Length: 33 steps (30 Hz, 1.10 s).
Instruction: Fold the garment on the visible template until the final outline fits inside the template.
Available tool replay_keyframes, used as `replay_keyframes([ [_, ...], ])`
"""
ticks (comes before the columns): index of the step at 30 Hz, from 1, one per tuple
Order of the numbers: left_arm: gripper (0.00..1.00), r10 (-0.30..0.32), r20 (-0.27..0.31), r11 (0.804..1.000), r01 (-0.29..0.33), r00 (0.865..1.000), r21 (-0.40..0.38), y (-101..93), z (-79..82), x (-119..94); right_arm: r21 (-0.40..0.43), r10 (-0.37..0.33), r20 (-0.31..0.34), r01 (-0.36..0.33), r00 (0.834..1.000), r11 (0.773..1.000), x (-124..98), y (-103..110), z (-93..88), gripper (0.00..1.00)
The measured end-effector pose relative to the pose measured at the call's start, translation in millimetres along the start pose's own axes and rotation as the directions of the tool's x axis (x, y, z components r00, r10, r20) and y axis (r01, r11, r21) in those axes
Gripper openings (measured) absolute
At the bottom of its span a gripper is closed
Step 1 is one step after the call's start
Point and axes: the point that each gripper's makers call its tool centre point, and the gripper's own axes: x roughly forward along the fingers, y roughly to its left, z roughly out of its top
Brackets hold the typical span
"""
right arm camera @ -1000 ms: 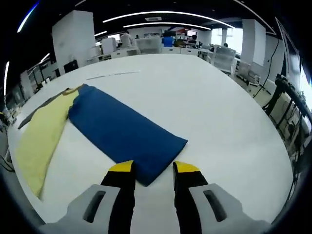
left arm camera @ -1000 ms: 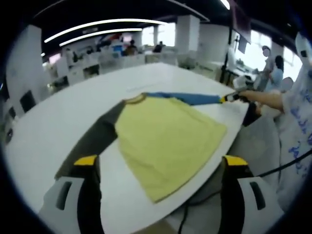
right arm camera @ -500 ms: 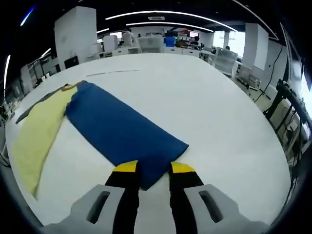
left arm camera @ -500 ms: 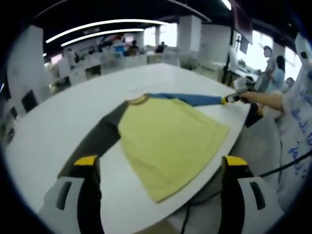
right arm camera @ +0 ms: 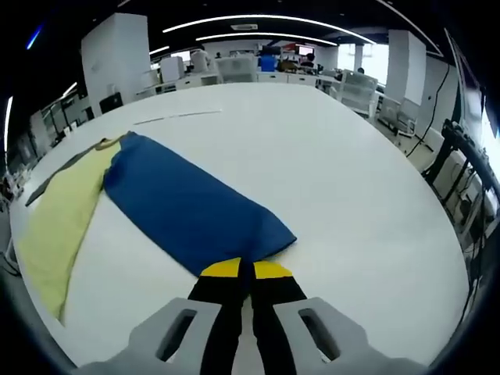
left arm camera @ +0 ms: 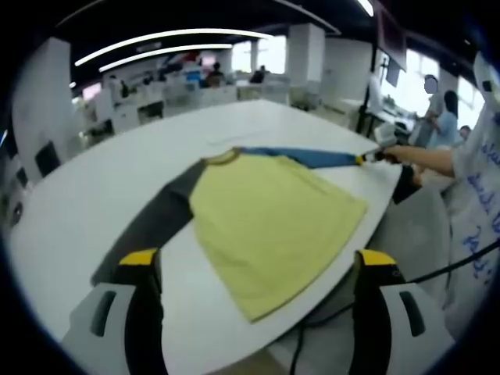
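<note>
Garment — a soft, matte yellow T-shirt [left arm camera: 273, 223] with one blue sleeve [right arm camera: 187, 207] and one dark grey sleeve [left arm camera: 152, 226] — lies flat on the smooth white table [right arm camera: 351, 180]. Half a second ago the right gripper [right arm camera: 240, 269] straddled the blue cuff; now it is clenched on it — ready to fold inward. The left gripper [left arm camera: 258, 262] hovers spread wide, near the grey sleeve.

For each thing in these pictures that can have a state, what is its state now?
Shirt: spread flat on the white table, unfolded.
Blue sleeve: stretched out straight, cuff end between the right gripper's jaws.
Dark grey sleeve: lying flat, free.
Right gripper: shut on the blue sleeve.
Left gripper: open, holding nothing.
</note>
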Motion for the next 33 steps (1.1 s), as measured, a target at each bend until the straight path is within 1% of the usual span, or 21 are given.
replay_keyframes([
  [4,0.97,0.003,0.006,1.000,-0.003,1.000,-0.008,2.2,-0.1,-1.6,-0.018,0.005,-0.020,-0.005,1.000,1.000,2.5,-2.8,0.0,0.03],
  [8,0.98,0.009,0.012,1.000,-0.009,1.000,-0.004,3.0,-0.9,-3.7,-0.022,-0.009,-0.026,0.009,1.000,1.000,0.4,-8.7,2.4,0.03],
  [10,0.97,0.009,0.010,1.000,-0.009,1.000,-0.006,2.5,-2.1,-4.3,0.005,-0.009,-0.011,0.009,1.000,1.000,-1.4,-12.3,7.1,0.02],
  [12,0.97,0.010,0.009,1.000,-0.010,1.000,-0.008,2.4,-3.6,-4.8,0.009,-0.014,-0.007,0.014,1.000,1.000,-3.2,-14.2,13.0,0.02],
  [15,0.97,0.013,0.011,1.000,-0.013,1.000,-0.016,3.2,-4.6,-5.8,-0.013,-0.038,-0.001,0.038,0.999,0.999,-9.2,-21.2,21.7,0.02],
  [17,0.96,0.024,0.023,1.000,-0.024,0.999,-0.021,5.3,-3.2,-7.0,-0.020,-0.048,0.012,0.049,0.999,0.999,-13.6,-25.4,35.5,0.02],
  [20,0.97,0.025,0.031,1.000,-0.024,0.999,-0.020,5.3,-1.6,-8.3,-0.043,-0.065,0.042,0.066,0.997,0.997,-18.6,-30.9,61.6,0.02],
  [22,0.97,0.021,0.035,1.000,-0.020,0.999,-0.017,4.4,-0.8,-8.8,-0.055,-0.071,0.057,0.074,0.996,0.996,-14.3,-34.7,70.3,0.02],
  [24,0.97,0.020,0.038,1.000,-0.019,0.999,-0.017,3.7,-0.2,-9.1,-0.070,-0.072,0.074,0.077,0.995,0.995,-12.1,-37.8,86.0,0.02],
  [25,0.97,0.018,0.044,1.000,-0.017,0.999,-0.018,2.8,0.7,-9.9,-0.082,-0.072,0.083,0.079,0.994,0.993,-18.5,-36.6,97.4,0.02],
  [26,0.97,0.013,0.050,1.000,-0.012,0.999,-0.019,1.7,1.6,-10.5,-0.090,-0.072,0.091,0.080,0.993,0.993,-19.6,-35.1,102.9,0.02],
  [28,0.97,0.011,0.069,1.000,-0.009,0.998,-0.028,1.1,4.5,-12.6,-0.108,-0.072,0.102,0.083,0.992,0.991,-20.1,-28.6,108.0,0.02],
  [32,0.99,0.024,0.069,1.000,-0.023,0.997,-0.020,3.4,3.7,-15.7,-0.126,-0.069,0.128,0.086,0.989,0.988,-24.5,-23.4,127.4,0.02],
  [33,0.99,0.023,0.067,1.000,-0.022,0.997,-0.018,3.1,3.5,-16.3,-0.128,-0.066,0.133,0.083,0.989,0.988,-23.3,-28.6,129.3,0.02],
])
